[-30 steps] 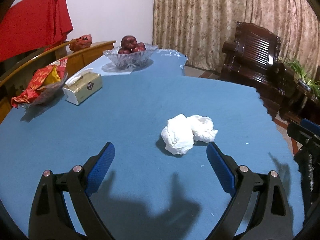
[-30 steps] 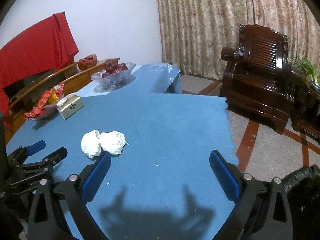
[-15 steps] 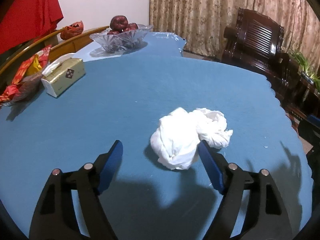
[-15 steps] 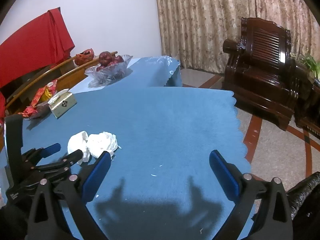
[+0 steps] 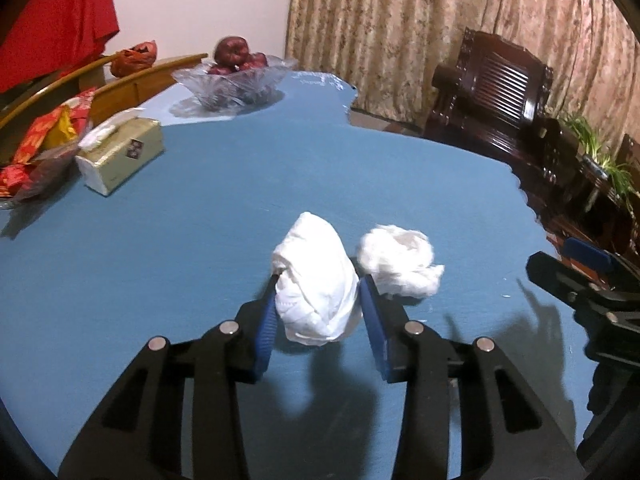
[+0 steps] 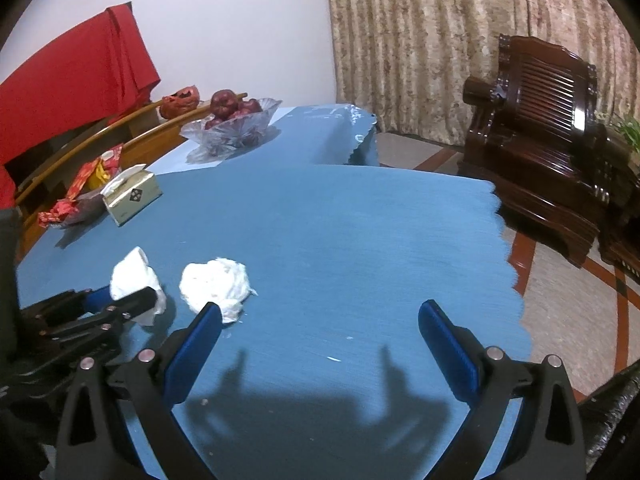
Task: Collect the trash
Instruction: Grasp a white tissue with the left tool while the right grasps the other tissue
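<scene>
Two crumpled white tissue wads lie on the blue tablecloth (image 5: 200,208). My left gripper (image 5: 320,292) is shut on the nearer tissue wad (image 5: 316,280), its blue pads pressed against both sides; this wad shows in the right wrist view (image 6: 136,280) too. The second tissue wad (image 5: 400,260) lies free just to its right, also in the right wrist view (image 6: 218,284). My right gripper (image 6: 320,320) is open and empty over the tablecloth (image 6: 340,240), its left finger close to the second wad. The right gripper also shows at the edge of the left wrist view (image 5: 588,276).
A tissue box (image 5: 120,160), a dish of red-wrapped snacks (image 5: 36,160) and a glass bowl of apples (image 5: 236,76) stand at the far left of the table. A dark wooden armchair (image 6: 540,152) stands beyond the table's right edge. A black bag (image 6: 616,420) is at the lower right.
My left gripper moved forward over the nearer wad and closed on it, pulling it apart from the second wad. The right gripper stayed open and shifted slightly towards the wads.
</scene>
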### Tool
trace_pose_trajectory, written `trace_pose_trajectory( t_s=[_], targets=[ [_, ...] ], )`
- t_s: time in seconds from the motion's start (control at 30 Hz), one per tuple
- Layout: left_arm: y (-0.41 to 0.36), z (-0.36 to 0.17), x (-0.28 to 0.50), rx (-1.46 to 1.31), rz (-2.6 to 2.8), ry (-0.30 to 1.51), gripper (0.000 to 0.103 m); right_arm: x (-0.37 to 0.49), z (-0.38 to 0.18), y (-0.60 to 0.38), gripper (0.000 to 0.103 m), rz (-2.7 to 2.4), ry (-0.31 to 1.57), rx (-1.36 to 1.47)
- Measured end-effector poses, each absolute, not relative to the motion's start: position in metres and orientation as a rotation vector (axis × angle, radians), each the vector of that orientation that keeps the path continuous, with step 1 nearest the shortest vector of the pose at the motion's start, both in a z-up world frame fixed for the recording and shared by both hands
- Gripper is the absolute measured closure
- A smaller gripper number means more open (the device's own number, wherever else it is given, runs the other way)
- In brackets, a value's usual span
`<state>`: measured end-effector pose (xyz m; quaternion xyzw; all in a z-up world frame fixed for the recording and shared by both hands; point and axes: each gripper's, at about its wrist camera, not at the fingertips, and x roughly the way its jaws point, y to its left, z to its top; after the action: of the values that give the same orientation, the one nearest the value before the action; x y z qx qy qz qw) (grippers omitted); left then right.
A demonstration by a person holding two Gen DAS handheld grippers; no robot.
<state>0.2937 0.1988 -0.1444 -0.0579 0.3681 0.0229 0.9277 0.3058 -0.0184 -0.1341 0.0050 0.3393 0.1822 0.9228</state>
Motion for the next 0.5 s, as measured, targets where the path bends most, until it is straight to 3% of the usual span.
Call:
trace_pose_trajectory(
  t_s=[0.27,0.5],
  targets=[
    [0.239,-0.145,0.286,-0.105,0.145,0.756,0.065,0.319,-0.136,0.029,0.007,0.42,0.689,-0.005],
    [0.261,-0.148,0.283,-0.114,0.199,0.758,0.065,0.334,-0.153,0.06,0.014,0.412,0.735,-0.039]
  ],
)
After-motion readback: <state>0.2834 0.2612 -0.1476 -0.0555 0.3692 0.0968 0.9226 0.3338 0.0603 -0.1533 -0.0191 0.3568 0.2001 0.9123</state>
